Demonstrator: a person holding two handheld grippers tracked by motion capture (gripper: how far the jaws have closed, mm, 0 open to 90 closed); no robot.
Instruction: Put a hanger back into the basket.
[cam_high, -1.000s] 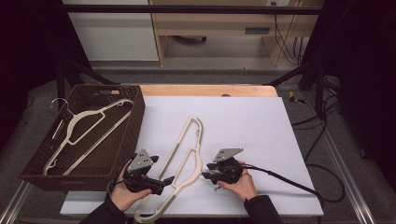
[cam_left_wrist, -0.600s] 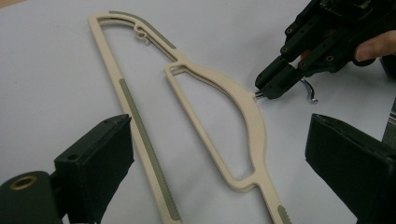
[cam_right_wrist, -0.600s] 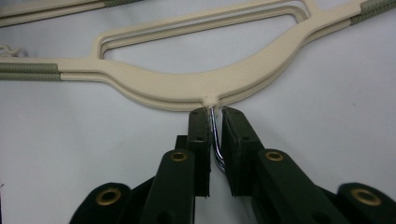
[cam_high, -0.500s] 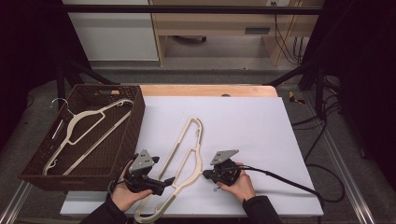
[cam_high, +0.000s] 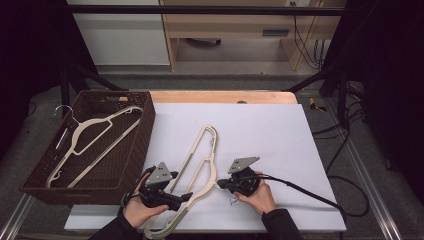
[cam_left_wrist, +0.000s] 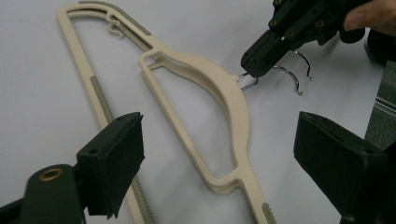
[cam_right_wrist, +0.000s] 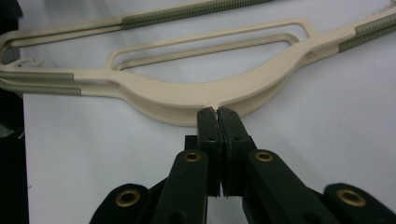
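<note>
Lying on the white table just beside the wicker basket (which holds a second hanger), the cream hanger is the thing in hand. The right gripper is clamped tight on the neck of its metal hook. The left gripper stands wide over the hanger's lower arm, its jaws just closing a little, with nothing pinched. Lifting by that thin wire alone could let the hanger swivel or slip. The left gripper view shows the hook's curl; the right gripper view shows the jaws meeting at the hanger's neck.
</note>
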